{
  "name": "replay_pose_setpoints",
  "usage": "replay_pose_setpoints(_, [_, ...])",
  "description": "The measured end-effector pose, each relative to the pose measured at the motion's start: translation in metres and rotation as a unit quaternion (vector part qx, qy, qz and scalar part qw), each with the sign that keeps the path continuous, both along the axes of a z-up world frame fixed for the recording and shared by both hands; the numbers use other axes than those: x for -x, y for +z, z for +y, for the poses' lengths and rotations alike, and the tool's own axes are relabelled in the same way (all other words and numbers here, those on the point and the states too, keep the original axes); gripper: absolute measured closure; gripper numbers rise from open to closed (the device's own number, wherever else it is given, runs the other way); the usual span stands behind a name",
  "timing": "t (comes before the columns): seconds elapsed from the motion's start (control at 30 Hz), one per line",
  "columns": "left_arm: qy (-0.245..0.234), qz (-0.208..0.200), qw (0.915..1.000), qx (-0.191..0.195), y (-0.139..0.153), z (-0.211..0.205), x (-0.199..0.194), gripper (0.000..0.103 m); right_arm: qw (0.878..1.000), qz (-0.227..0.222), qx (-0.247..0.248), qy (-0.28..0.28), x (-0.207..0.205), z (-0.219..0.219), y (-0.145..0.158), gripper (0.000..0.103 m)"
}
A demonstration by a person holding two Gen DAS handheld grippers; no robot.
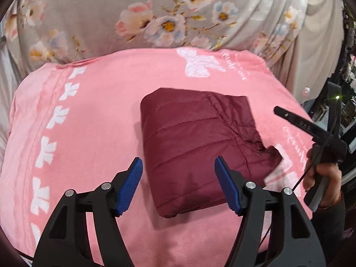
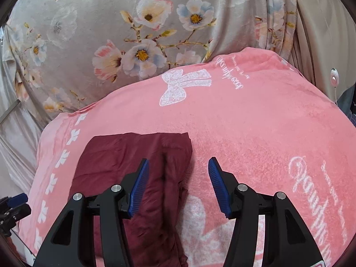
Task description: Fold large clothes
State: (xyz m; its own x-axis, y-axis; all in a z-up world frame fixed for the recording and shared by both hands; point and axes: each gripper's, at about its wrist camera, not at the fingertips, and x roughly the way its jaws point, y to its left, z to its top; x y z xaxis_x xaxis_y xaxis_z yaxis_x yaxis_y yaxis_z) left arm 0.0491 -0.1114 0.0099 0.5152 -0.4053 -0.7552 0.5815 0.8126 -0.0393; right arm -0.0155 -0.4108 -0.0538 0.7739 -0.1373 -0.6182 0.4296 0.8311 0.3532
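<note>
A maroon quilted garment (image 1: 195,146) lies folded into a compact bundle on a pink towel (image 1: 93,115). My left gripper (image 1: 178,184) is open and empty, hovering over the bundle's near edge. In the right wrist view the same bundle (image 2: 124,162) lies left of centre on the pink towel (image 2: 255,133). My right gripper (image 2: 178,184) is open and empty, its left finger over the bundle's right part and its right finger over bare towel. The right gripper's body and the hand holding it show in the left wrist view (image 1: 320,149), at the right.
A grey floral sheet (image 1: 133,17) covers the surface behind the towel and also shows in the right wrist view (image 2: 133,33). Dark clutter (image 1: 340,102) stands at the far right edge. A small white switch on a cord (image 2: 333,79) hangs at the right.
</note>
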Motion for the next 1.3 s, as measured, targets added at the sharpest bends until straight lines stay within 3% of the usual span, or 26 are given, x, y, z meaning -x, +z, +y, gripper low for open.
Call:
replay_pose_setpoints(0.17, [0.045, -0.024, 0.9987, 0.006, 0.006, -0.018, -0.048, 0.038, 0.998, -0.019, -0.059, 0.007, -0.030, -0.006, 0.006, 0.049])
replay_pose_setpoints(0.3, [0.095, -0.044, 0.9941, 0.029, 0.010, -0.048, -0.107, 0.038, 0.997, -0.011, -0.073, -0.014, -0.067, 0.000, 0.018, 0.049])
replay_pose_setpoints(0.37, [0.118, -0.045, 0.9916, 0.030, 0.005, -0.060, -0.133, 0.038, 0.996, 0.007, -0.081, -0.033, -0.081, 0.001, 0.013, 0.049])
replay_pose_setpoints(0.5, [0.146, -0.005, 0.9893, 0.013, -0.029, -0.085, -0.175, 0.039, 0.989, 0.075, -0.111, -0.062, -0.107, -0.002, -0.024, 0.049])
replay_pose_setpoints(0.53, [0.146, 0.003, 0.9893, 0.010, -0.036, -0.088, -0.178, 0.039, 0.986, 0.094, -0.123, -0.056, -0.112, -0.002, -0.038, 0.056])
replay_pose_setpoints(0.57, [0.146, 0.010, 0.9892, 0.005, -0.045, -0.090, -0.182, 0.039, 0.986, 0.099, -0.130, -0.041, -0.115, -0.001, -0.051, 0.089])
replay_pose_setpoints(0.6, [0.143, 0.021, 0.9895, 0.003, -0.053, -0.091, -0.184, 0.039, 0.987, 0.084, -0.136, -0.031, -0.112, 0.000, -0.056, 0.099])
replay_pose_setpoints(0.7, [0.136, 0.044, 0.9897, 0.009, -0.071, -0.094, -0.188, 0.039, 0.993, 0.024, -0.101, -0.063, -0.090, -0.001, -0.049, 0.099])
replay_pose_setpoints(0.77, [0.132, 0.052, 0.9898, 0.006, -0.084, -0.102, -0.189, 0.039, 0.994, 0.037, -0.061, -0.087, -0.088, -0.001, -0.055, 0.099])
replay_pose_setpoints(0.9, [0.135, 0.053, 0.9894, -0.006, -0.109, -0.116, -0.191, 0.037, 0.993, 0.060, -0.063, -0.084, -0.095, -0.005, -0.083, 0.099])
replay_pose_setpoints(1.3, [0.154, 0.013, 0.9880, -0.007, -0.139, -0.119, -0.189, 0.028, 0.995, 0.081, -0.017, -0.061, -0.114, 0.000, -0.107, 0.099])
